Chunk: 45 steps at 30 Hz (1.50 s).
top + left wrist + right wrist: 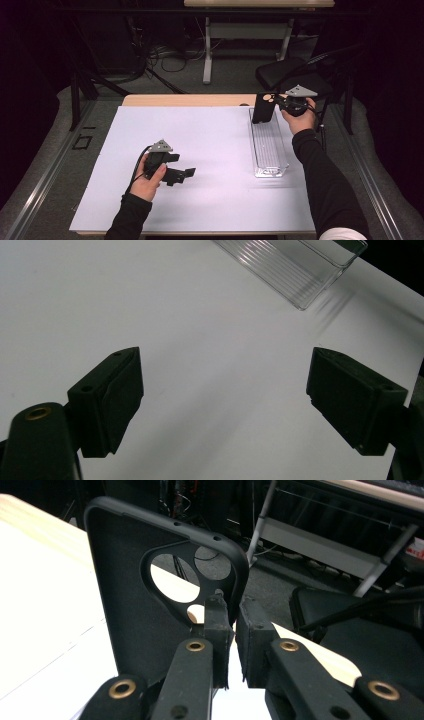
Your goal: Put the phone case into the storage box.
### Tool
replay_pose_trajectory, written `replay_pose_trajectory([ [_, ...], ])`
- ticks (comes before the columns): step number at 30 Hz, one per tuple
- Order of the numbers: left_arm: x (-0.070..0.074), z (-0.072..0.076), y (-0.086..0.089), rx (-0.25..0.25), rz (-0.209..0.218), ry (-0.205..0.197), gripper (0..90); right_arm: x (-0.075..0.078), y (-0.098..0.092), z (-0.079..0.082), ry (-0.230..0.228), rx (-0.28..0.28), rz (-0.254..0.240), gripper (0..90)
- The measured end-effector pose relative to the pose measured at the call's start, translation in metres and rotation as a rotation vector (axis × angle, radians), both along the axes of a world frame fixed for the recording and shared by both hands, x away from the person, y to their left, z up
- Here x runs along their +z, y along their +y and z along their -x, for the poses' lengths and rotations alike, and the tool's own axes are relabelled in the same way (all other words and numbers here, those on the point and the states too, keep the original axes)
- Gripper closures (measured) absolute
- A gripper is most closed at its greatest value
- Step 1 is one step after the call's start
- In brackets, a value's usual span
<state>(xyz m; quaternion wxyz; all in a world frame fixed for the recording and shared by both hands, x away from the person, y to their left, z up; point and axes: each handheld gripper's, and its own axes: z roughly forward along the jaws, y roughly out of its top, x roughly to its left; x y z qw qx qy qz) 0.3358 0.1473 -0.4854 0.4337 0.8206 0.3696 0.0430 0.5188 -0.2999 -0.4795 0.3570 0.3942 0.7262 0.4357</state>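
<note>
So the right tool (276,103) is clamped on the edge of a black, matte, rubbery-looking phone case (263,108) with 1 big rounded camera cutout. It's holding it upright over the far end of the long clear ribbed plastic tray (270,150). I'd guess pinching just the rim near the cutout keeps the case hanging vertical, so it can go narrow-end-first into that slim tray — laid flat it looks like it'd barely clear the walls. From the high view I can't tell whether the bottom edge is already touching the tray floor or floating just above it.

In the right tool's own view the case (131,605) shows its inner face: dull black, raised lip all round, a large cutout with a circular opening inside it and a couple of tiny holes along the top edge. The jaws are squeezed nearly together on the thin wall beside the cutout.

The left tool (181,174) is parked low over the white surface (210,200), well apart from the tray — jaws spread wide, nothing between them. Looks like it's staying out of the way, maybe ready to steady the tray (300,270).
</note>
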Motion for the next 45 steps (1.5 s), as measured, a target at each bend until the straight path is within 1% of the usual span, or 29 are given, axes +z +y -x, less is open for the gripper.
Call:
replay_pose_trajectory([
  [6, -0.001, 0.000, -0.001, -0.007, -0.005, -0.001, 15.8, 0.000, 0.004, -0.001, 0.012, -0.050, -0.030, 84.5],
  [9, -0.002, 0.000, -0.002, -0.007, -0.004, 0.005, 15.8, -0.001, 0.006, -0.002, 0.012, -0.067, -0.044, 84.4],
  [16, -0.002, 0.000, -0.002, -0.004, -0.004, 0.007, 15.8, -0.006, 0.007, -0.004, 0.023, -0.076, -0.037, 81.7],
  [21, -0.002, 0.000, -0.002, -0.007, -0.007, 0.008, 15.8, -0.011, 0.007, -0.004, 0.044, -0.073, -0.051, 76.0],
  [23, -0.003, 0.000, -0.002, -0.005, -0.006, 0.008, 15.8, -0.011, 0.006, -0.004, 0.048, -0.071, -0.065, 74.5],
  [27, -0.003, 0.000, -0.002, -0.007, -0.007, 0.014, 15.8, -0.011, 0.006, -0.004, 0.057, -0.066, -0.069, 70.3],
  [32, -0.003, 0.000, -0.002, -0.009, -0.008, 0.011, 15.8, -0.011, 0.007, -0.004, 0.062, -0.064, -0.082, 64.1],
  [36, -0.003, 0.000, -0.002, -0.007, -0.007, 0.013, 15.8, -0.011, 0.007, -0.003, 0.061, -0.066, -0.104, 57.2],
  [38, -0.003, 0.000, -0.002, -0.006, -0.008, 0.013, 15.8, -0.011, 0.007, -0.002, 0.072, -0.065, -0.119, 51.9],
  [39, -0.003, 0.000, -0.002, -0.006, -0.007, 0.013, 15.8, -0.011, 0.008, -0.001, 0.078, -0.067, -0.115, 50.5],
  [40, -0.003, 0.000, -0.002, -0.006, -0.007, 0.013, 15.8, -0.011, 0.008, 0.000, 0.079, -0.066, -0.109, 51.6],
  [41, -0.003, 0.000, -0.002, -0.005, -0.007, 0.014, 15.8, -0.011, 0.008, 0.000, 0.087, -0.061, -0.115, 50.7],
  [43, -0.003, 0.000, -0.002, -0.006, -0.009, 0.012, 15.8, -0.010, 0.008, 0.002, 0.111, -0.062, -0.108, 48.7],
  [44, -0.003, 0.000, -0.003, -0.006, -0.006, 0.011, 15.8, -0.010, 0.008, 0.004, 0.125, -0.067, -0.095, 47.8],
  [45, -0.002, 0.000, -0.003, -0.005, -0.006, 0.010, 15.8, -0.009, 0.008, 0.005, 0.126, -0.073, -0.084, 47.3],
])
